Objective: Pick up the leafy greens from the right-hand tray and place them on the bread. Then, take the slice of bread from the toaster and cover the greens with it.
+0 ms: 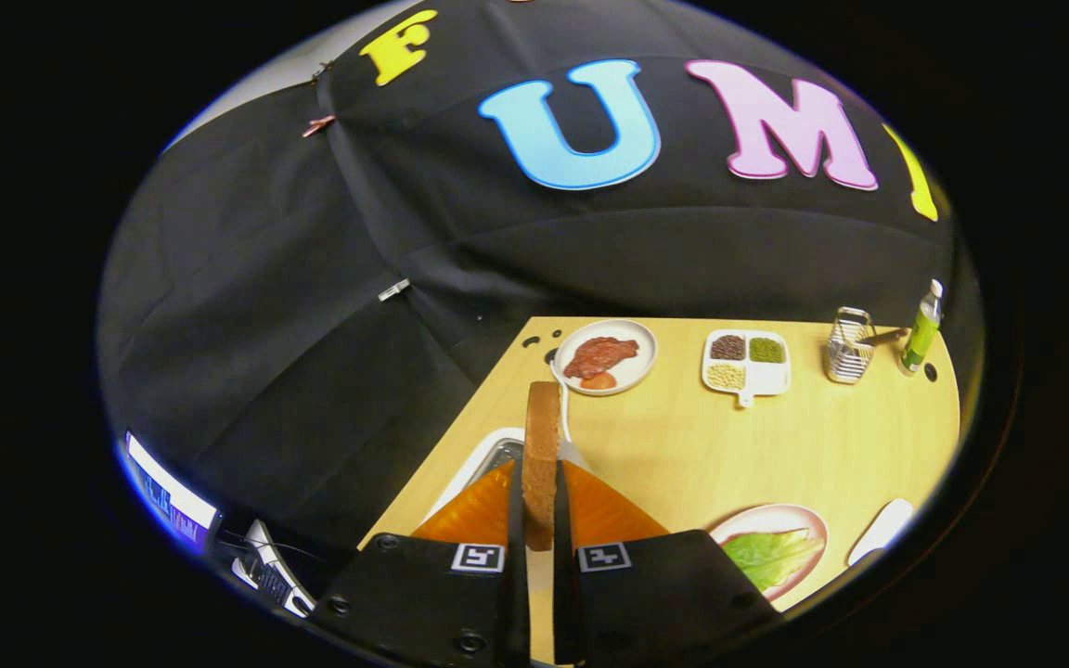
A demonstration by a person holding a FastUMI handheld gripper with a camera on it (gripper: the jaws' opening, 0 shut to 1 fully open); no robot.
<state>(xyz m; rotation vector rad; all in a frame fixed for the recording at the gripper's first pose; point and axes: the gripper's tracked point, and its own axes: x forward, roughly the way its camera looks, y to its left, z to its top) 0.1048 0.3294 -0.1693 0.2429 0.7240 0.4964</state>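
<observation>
A slice of brown bread stands on edge between my two fingers, and my gripper is shut on it. It hangs above the white toaster, whose top shows just beyond the fingertips. To the right of the fingers lies a pink plate with the leafy greens spread on it. Whether bread lies under the greens I cannot tell.
On the wooden table, a white plate with red meat and a divided dish of beans sit at the far side. A wire holder and a green bottle stand far right. A white tray edge lies beside the pink plate.
</observation>
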